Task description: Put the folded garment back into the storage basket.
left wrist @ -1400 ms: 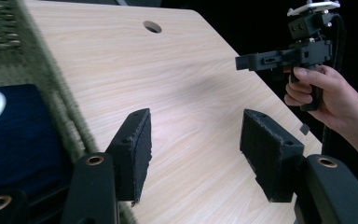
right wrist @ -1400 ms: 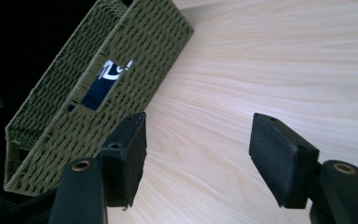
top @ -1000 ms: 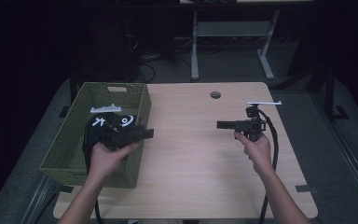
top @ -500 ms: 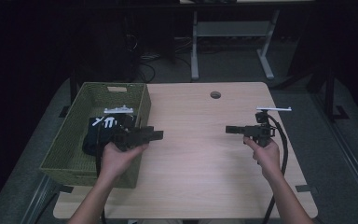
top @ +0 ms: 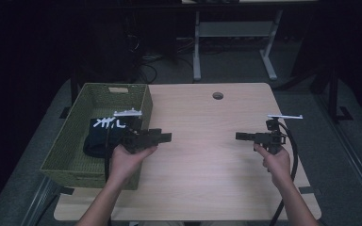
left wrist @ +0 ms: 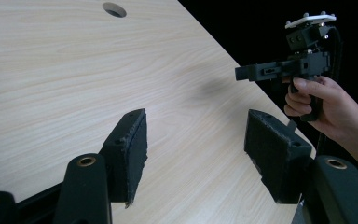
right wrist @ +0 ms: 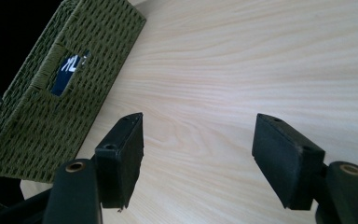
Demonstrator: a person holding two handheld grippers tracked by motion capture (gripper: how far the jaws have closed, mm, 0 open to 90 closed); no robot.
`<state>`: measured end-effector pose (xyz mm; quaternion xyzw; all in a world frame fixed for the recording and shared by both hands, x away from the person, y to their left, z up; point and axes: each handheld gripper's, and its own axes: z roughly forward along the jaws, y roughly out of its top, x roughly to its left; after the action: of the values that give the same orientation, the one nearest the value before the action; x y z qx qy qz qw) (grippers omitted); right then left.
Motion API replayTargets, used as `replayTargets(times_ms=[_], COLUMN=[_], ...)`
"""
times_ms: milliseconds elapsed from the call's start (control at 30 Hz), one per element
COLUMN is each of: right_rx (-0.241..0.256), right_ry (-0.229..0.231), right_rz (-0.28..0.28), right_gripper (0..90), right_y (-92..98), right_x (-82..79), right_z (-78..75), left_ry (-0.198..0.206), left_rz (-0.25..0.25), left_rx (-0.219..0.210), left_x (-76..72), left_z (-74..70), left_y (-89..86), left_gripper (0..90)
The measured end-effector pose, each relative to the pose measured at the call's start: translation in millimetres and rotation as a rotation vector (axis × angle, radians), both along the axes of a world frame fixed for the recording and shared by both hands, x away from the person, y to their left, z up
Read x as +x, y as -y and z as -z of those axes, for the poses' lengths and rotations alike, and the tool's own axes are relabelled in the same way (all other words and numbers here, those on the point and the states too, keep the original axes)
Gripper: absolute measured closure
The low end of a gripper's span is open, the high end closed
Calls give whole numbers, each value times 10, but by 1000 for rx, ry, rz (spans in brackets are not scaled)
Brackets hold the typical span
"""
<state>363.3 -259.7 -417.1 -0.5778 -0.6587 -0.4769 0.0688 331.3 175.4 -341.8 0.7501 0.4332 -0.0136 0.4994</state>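
A green woven basket (top: 66, 141) stands at the table's left edge with a dark garment with white print (top: 104, 129) inside. My left gripper (top: 167, 137) hovers just right of the basket's rim over bare wood, jaws open and empty, as its own view shows (left wrist: 196, 149). My right gripper (top: 239, 136) is held above the right part of the table, pointing left, open with nothing between the jaws (right wrist: 205, 154). The basket (right wrist: 51, 79) and the garment seen through its handle slot (right wrist: 67, 70) lie beyond the right gripper's jaws. The right gripper (left wrist: 242, 73) and its hand also appear in the left gripper view.
The light wooden table (top: 207, 155) has a round cable hole (top: 218, 95) near its far edge. Desk legs (top: 197, 52) and cables stand on the dark floor behind. Bare tabletop lies between the two grippers.
My left gripper has risen out of the basket and moved right over the table. The right gripper drifted slightly right and toward the person.
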Motion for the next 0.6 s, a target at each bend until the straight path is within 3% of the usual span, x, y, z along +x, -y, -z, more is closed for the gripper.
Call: replayTargets(times_ms=[600], right_rx=[3], right_ry=[-22], right_rz=[51], right_gripper=[325], right_y=[406], right_x=[-246], right_z=[167], left_ry=[-28], left_rz=[27], left_rx=[-14], left_x=[21], left_z=[259], left_y=[366], left_gripper=[360])
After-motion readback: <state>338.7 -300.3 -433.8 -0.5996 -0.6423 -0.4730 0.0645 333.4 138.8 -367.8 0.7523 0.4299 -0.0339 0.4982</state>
